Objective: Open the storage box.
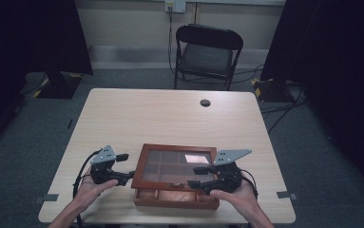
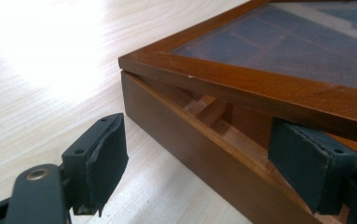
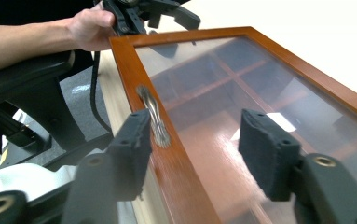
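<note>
One wooden box (image 1: 176,176), two hand-held grippers

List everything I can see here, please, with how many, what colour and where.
Wooden box: one, reddish brown, near edge of table, glass lid raised a little.
Lid handle: one, metal, on lid's front frame.
Table: one, pale wood.
Folding chair: one, black, beyond the table.
Wall socket: one, white, back wall.
Left tongs: one, black, open, at box's left side, one jaw in the gap under the lid.
Right tongs: one, black, open, astride lid's front frame.
Hands: two, holding the tongs.
</note>
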Demonstrator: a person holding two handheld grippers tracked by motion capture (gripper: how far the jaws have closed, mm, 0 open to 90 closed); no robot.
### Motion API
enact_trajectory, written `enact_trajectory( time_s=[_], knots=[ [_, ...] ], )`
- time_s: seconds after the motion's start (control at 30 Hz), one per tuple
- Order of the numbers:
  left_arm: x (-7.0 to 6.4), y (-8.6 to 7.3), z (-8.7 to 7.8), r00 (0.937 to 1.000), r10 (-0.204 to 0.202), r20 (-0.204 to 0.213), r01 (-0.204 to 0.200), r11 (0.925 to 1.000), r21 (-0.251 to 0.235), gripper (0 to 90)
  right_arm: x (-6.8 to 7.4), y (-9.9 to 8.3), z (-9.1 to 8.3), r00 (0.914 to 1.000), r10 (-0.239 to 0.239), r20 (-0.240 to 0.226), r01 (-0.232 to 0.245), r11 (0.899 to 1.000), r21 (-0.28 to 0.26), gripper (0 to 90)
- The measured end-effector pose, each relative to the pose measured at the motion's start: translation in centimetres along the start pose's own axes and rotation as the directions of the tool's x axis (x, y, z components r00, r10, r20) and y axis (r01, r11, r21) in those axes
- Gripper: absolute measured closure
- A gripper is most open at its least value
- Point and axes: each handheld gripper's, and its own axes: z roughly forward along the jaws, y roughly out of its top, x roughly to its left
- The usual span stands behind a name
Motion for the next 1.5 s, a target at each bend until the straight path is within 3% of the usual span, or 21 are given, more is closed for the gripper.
enact_trajectory(
  time_s=[0.1,0.17,0.2,0.37,0.63,0.87,0.93,1.1,1.3,1.5],
  knots=[
    [0.0,0.3,-0.1,0.9997,-0.023,0.005,0.023,0.9995,-0.022,19.4,-0.3,-0.7,-0.8,0.9999,0.009,0.010,-0.009,1.000,-0.013,34.8],
    [0.1,0.4,-0.2,0.9997,-0.024,0.005,0.024,0.9993,-0.029,19.5,-0.4,-0.9,-1.1,0.9998,0.012,0.014,-0.012,1.000,-0.018,34.2],
    [0.0,0.6,-0.2,0.9991,-0.038,0.019,0.038,0.9982,-0.047,19.9,-0.5,-1.3,-1.6,0.9995,0.013,0.027,-0.012,0.999,-0.036,27.2],
    [-0.2,1.1,-0.2,0.9993,-0.028,0.024,0.030,0.9978,-0.059,19.5,-0.7,-1.8,-2.3,0.9974,0.029,0.067,-0.026,0.998,-0.049,20.2],
    [-0.7,1.8,0.0,0.9992,-0.023,0.032,0.025,0.9975,-0.067,18.9,-1.2,-2.1,-2.9,0.9916,0.010,0.129,0.001,0.996,-0.087,15.6],
    [-0.3,2.8,-0.1,0.9982,-0.042,0.043,0.046,0.9944,-0.095,19.9,-1.6,-1.3,-3.1,0.9900,-0.006,0.141,0.020,0.995,-0.098,15.0],
    [-0.2,3.0,-0.2,0.9988,-0.028,0.040,0.032,0.9957,-0.087,19.9,-1.7,-1.1,-3.0,0.9864,-0.008,0.164,0.023,0.995,-0.095,15.0],
    [0.0,3.2,-0.1,0.9979,-0.040,0.051,0.045,0.9938,-0.102,20.3,-2.3,-1.1,-2.8,0.9852,0.013,0.171,0.006,0.994,-0.111,14.7],
    [0.0,3.8,0.1,0.9980,-0.017,0.061,0.024,0.9940,-0.107,27.5,-3.2,-0.9,-2.7,0.9834,0.031,0.179,-0.009,0.993,-0.121,15.6],
    [-0.1,4.7,0.8,0.9979,-0.008,0.065,0.016,0.9926,-0.120,28.6,-4.2,-0.8,-3.1,0.9803,0.057,0.189,-0.029,0.988,-0.148,23.2]
  ],
)
